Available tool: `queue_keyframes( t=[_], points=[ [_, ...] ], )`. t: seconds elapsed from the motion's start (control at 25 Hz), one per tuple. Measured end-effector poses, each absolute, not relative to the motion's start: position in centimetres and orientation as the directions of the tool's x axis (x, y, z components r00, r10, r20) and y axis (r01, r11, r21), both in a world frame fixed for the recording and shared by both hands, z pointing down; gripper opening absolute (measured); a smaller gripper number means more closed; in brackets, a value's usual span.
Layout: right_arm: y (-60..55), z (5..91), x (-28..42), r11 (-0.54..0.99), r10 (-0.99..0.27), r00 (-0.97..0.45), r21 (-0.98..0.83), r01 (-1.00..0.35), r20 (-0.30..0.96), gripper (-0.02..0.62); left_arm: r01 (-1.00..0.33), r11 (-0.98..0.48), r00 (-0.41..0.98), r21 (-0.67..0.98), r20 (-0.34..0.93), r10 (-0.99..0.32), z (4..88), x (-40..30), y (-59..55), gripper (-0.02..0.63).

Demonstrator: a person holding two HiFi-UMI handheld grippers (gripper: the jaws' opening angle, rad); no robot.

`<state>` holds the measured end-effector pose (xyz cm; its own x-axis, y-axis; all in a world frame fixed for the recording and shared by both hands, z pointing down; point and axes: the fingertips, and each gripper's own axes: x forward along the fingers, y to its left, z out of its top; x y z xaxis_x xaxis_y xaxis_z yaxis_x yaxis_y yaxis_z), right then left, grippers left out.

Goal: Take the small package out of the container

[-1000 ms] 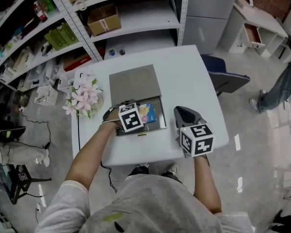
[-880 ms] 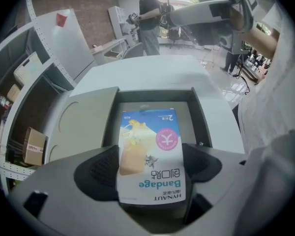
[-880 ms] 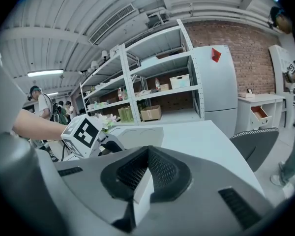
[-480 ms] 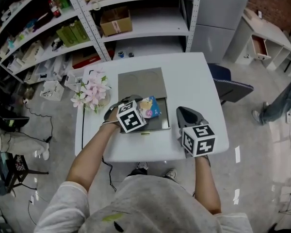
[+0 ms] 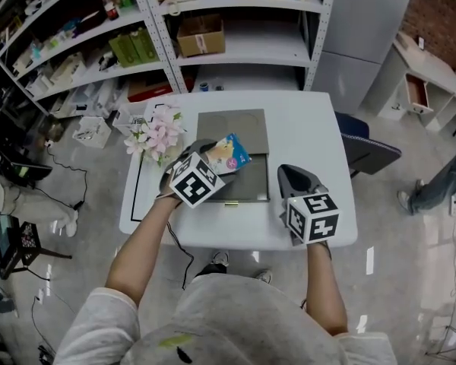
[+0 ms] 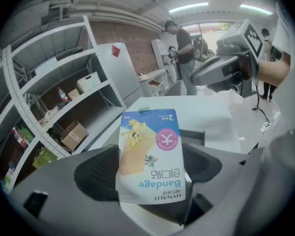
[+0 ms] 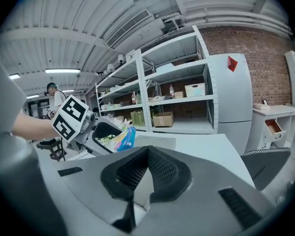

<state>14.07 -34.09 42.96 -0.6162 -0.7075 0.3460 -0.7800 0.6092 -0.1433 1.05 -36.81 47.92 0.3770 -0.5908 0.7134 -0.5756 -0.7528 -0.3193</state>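
The small package (image 5: 228, 153), a blue and yellow bandage pouch (image 6: 150, 156), is pinched upright in my left gripper (image 5: 213, 159), which is shut on its lower end (image 6: 147, 175). It hangs above the shallow grey container (image 5: 249, 186), whose flat lid (image 5: 232, 130) lies open behind it on the white table (image 5: 311, 128). My right gripper (image 5: 289, 176) hovers over the table to the right of the container, jaws shut on nothing (image 7: 146, 170). The right gripper view shows the left gripper (image 7: 96, 132) with the package (image 7: 122, 138).
Pink flowers (image 5: 158, 137) stand at the table's left edge, close to my left gripper. Metal shelves (image 5: 235, 44) with boxes rise behind the table. A dark chair (image 5: 368, 150) sits on the right, and a person's leg (image 5: 441, 181) shows at the far right.
My left gripper has risen with the package, lifting it from inside the container to above it. The right gripper has stayed in place.
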Motion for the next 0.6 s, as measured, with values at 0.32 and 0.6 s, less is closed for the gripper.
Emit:
queue_keyframes(
  t=[0.32, 0.6],
  points=[
    [-33.3, 42.0, 14.1, 0.652, -0.685, -0.65, -0.121, -0.748, 0.327, 0.006, -0.72, -0.616, 0.349, -0.32, 0.6, -0.719, 44.6, -0.6, -35.1, 0.407],
    [-32.8, 40.7, 14.4, 0.682, -0.672, -0.678, -0.109, -0.723, 0.297, 0.006, -0.838, -0.467, 0.3, -0.28, 0.478, -0.825, 41.8, -2.0, -33.2, 0.407]
  ],
)
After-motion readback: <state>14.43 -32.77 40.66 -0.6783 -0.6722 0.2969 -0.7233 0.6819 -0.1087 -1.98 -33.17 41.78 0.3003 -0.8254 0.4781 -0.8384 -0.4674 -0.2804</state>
